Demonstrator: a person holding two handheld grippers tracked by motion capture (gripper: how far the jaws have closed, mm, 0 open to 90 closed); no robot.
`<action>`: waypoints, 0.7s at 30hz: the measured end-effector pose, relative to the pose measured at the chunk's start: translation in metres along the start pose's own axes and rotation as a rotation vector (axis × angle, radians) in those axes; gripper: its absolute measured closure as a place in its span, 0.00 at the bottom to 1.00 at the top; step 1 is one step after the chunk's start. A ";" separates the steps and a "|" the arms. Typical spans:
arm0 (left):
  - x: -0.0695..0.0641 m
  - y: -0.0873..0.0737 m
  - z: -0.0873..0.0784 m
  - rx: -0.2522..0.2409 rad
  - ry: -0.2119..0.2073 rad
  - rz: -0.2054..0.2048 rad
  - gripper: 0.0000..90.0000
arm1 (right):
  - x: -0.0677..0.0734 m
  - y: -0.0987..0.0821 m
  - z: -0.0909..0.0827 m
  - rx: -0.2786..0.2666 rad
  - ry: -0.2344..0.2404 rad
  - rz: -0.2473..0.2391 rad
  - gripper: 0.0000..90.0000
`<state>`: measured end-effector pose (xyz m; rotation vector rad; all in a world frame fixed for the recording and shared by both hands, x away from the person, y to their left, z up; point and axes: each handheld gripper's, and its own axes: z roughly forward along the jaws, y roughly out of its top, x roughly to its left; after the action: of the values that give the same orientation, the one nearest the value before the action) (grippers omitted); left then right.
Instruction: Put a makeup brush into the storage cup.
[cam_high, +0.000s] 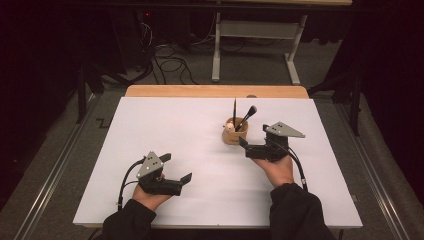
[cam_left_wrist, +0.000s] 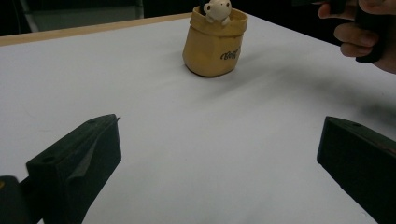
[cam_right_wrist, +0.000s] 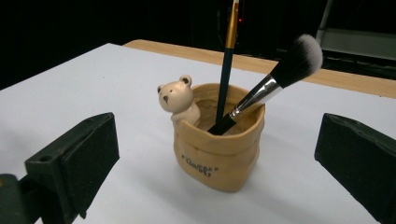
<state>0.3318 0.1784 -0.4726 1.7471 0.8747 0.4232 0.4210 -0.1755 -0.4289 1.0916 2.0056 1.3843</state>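
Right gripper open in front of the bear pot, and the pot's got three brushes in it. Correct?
Not quite: the bear pot holds two brushes, not three. The right gripper view shows a thin paintbrush and a makeup brush with a fluffy head. The rest stands: the right gripper is open in front of the pot.

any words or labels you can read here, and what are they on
One dark script word on the front of the tan bear pot, also seen in the left gripper view: too small and blurred to read for certain.
No other text on the makeup brush, the paintbrush or the white table.
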 end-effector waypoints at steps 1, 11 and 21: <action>0.000 0.000 0.000 0.000 0.000 -0.001 0.00 | 0.000 -0.002 -0.003 0.002 -0.002 -0.010 0.01; 0.001 0.000 0.001 0.005 0.006 -0.005 0.00 | -0.003 -0.022 -0.036 0.011 0.002 -0.045 0.01; 0.000 0.000 0.001 0.013 0.005 -0.007 0.00 | -0.004 -0.036 -0.070 -0.029 0.002 -0.047 0.01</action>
<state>0.3323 0.1783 -0.4730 1.7552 0.8879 0.4182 0.3589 -0.2241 -0.4352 1.0245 1.9941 1.3869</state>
